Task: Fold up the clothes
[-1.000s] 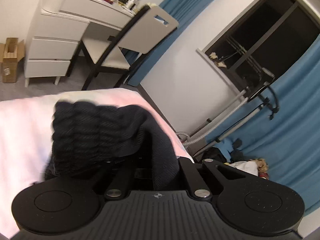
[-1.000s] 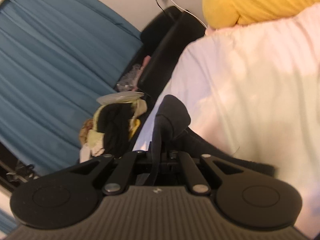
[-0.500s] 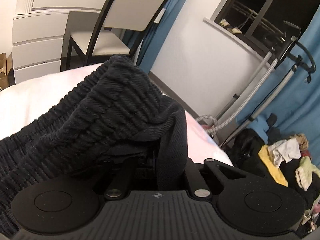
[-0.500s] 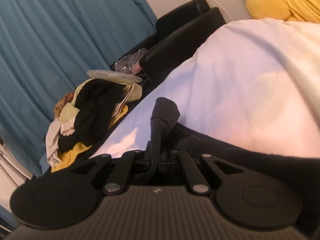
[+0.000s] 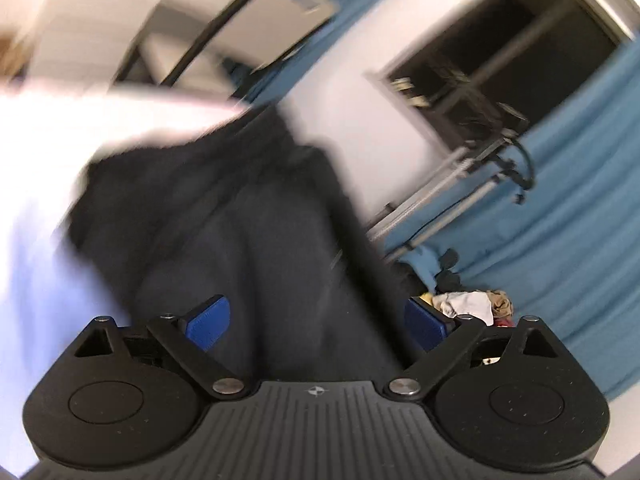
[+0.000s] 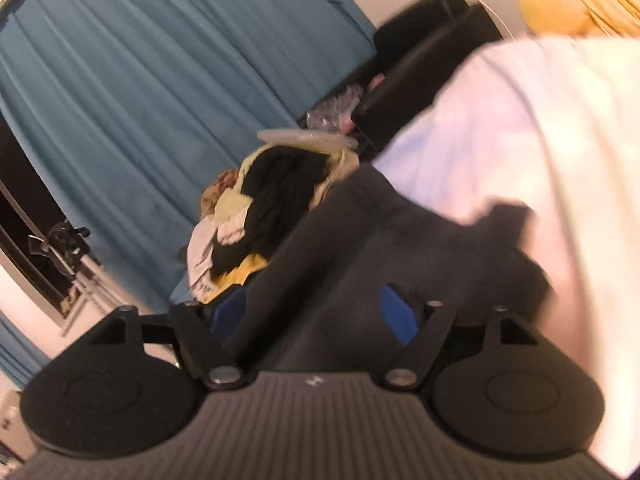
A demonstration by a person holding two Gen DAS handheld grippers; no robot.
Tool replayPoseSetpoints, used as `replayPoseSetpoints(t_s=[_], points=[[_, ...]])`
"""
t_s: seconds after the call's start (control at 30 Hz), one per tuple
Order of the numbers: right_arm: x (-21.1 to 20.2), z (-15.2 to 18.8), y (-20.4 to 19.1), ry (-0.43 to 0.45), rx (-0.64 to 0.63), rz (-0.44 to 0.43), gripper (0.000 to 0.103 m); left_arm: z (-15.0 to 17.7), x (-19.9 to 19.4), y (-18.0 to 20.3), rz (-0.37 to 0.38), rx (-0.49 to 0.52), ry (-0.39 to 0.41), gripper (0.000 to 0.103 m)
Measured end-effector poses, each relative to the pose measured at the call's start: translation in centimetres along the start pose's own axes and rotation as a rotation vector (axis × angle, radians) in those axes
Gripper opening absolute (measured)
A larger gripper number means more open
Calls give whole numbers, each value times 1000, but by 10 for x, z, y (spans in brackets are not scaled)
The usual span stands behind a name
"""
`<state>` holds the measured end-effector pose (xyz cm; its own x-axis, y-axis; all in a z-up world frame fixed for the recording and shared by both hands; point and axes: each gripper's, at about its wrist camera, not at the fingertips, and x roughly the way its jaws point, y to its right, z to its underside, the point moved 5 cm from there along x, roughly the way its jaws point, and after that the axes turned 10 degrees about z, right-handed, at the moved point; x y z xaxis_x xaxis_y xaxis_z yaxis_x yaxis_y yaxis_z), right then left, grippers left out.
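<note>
While both jaws spread, left gripper [image 5: 318, 322] and right gripper [image 6: 316, 312] release dark knitted garment [image 5: 240, 220] onto pale pink bedsheet [image 6: 540, 140], near edge; risk: loose cloth slides off, fold collapses.

In the left wrist view motion blur smears everything: the chair [image 5: 224, 36] and the drawers [image 5: 80, 8] at far left are only streaks, and what lies on top of the drawers cannot be made out. The dark garment [image 5: 240, 220] has soft edges, so its kind and its folds cannot be told; its near part is hidden behind the left hand-held gripper [image 5: 316, 320]. The bed [image 5: 48, 152] is cut off by the left edge. In the right wrist view the garment [image 6: 360, 248] is blurred too, and covers most of one blue pad [image 6: 226, 312] of the right hand-held gripper [image 6: 308, 316]. The yellow thing [image 6: 560, 0] at far right is cut by the top edge. The clothes pile [image 6: 256, 216] is jumbled; single pieces cannot be told apart.
</note>
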<state>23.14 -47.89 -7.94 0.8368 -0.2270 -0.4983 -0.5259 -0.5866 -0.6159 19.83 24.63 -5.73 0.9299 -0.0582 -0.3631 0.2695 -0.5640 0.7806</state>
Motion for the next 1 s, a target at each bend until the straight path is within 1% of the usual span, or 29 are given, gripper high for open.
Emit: replayPoseSetpoints(t_s=[0.1, 0.13, 0.17, 0.2, 0.27, 0.33, 0.4, 0.53, 0.6, 0.67, 0.73, 0.8, 0.87, 0.9, 0.93, 0.97, 1.0], points=[[-26, 8, 19, -123, 124, -19, 77, 30, -15, -40, -29, -234, -79, 96], [-30, 12, 24, -173, 153, -18, 79, 38, -17, -51, -22, -311, -114, 96], [-34, 16, 30, -224, 183, -16, 79, 42, -20, -56, 6, -351, -131, 95], [-38, 21, 35, -274, 212, -15, 79, 43, -23, -58, 29, -356, -132, 95], [-41, 30, 43, -341, 253, -25, 79, 41, -26, -58, 49, -338, -138, 95], [-43, 37, 45, -367, 267, -32, 79, 42, -23, -60, 72, -332, -157, 96], [-40, 40, 42, -369, 261, -41, 79, 45, -15, -62, 77, -317, -182, 96], [-21, 43, 34, -376, 219, -63, 79, 42, -2, -63, 100, -273, -177, 99], [-7, 47, 36, -389, 207, -41, 79, 38, 5, -61, 114, -280, -154, 100], [6, 48, 39, -372, 226, -56, 78, 31, 11, -63, 138, -318, -112, 100], [17, 42, 36, -326, 233, -79, 78, 28, 16, -68, 159, -349, -81, 100], [28, 36, 32, -279, 240, -101, 76, 24, 21, -71, 172, -359, -63, 100], [36, 32, 30, -225, 247, -120, 71, 19, 25, -71, 184, -354, -33, 99], [39, 31, 31, -203, 243, -118, 68, 17, 27, -71, 177, -346, -22, 99], [41, 30, 33, -186, 229, -100, 59, 16, 29, -71, 161, -336, -14, 94], [44, 30, 35, -171, 216, -83, 45, 17, 28, -71, 129, -312, -3, 78], [46, 30, 36, -167, 206, -82, 41, 17, 28, -72, 90, -273, 2, 68]])
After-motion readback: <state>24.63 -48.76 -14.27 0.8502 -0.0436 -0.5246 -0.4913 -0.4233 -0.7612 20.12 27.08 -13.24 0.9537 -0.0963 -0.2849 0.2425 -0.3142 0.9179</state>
